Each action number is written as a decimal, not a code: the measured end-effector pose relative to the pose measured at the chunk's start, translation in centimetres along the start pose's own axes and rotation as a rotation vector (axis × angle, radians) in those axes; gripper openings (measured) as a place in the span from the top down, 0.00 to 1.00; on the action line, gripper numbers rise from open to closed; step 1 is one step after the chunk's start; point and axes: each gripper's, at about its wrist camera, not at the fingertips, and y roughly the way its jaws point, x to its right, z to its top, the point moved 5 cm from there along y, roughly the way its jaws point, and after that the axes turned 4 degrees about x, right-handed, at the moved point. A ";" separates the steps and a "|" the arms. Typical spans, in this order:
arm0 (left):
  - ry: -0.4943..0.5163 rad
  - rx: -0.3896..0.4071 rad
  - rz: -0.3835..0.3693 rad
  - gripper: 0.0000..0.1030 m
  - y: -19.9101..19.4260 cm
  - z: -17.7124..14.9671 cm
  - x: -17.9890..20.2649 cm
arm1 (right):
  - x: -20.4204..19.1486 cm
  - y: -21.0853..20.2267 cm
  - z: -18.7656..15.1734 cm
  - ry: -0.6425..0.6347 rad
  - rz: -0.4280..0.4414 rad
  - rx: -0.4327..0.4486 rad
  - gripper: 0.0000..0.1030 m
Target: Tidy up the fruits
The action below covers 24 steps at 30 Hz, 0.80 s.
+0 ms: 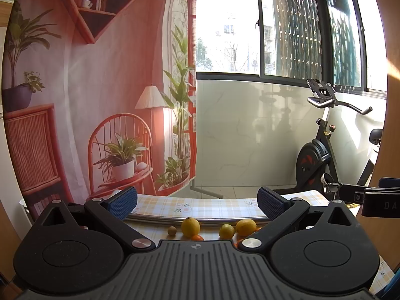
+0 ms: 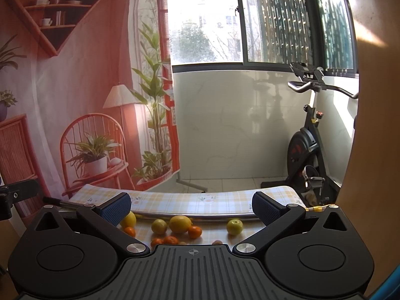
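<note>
Fruits (image 2: 180, 224) (lemons, small oranges) lie scattered at 12 o'clock on checkered table (image 2: 200, 203); left gripper (image 1: 197, 203), right gripper (image 2: 191, 207) both spread, empty.

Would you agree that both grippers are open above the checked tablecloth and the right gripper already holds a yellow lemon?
Not quite: the right gripper holds nothing. In the right wrist view its jaws are wide apart, and the yellow lemon lies on the checked tablecloth. The left gripper is open too.

Left tool (image 1: 197, 201) spread wide, lemons (image 1: 190, 227) on table (image 1: 200, 205)
</note>
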 end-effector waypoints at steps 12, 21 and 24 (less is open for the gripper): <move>0.001 0.001 0.001 0.00 0.0 -0.1 0.1 | 0.0 0.0 0.0 0.000 0.000 -0.001 0.00; 0.001 -0.001 0.001 0.00 0.0 -0.1 0.0 | 0.0 0.0 0.0 0.000 0.000 -0.001 0.00; 0.002 -0.006 0.011 0.00 0.0 -0.1 -0.1 | 0.0 0.0 0.0 0.000 0.000 0.000 0.00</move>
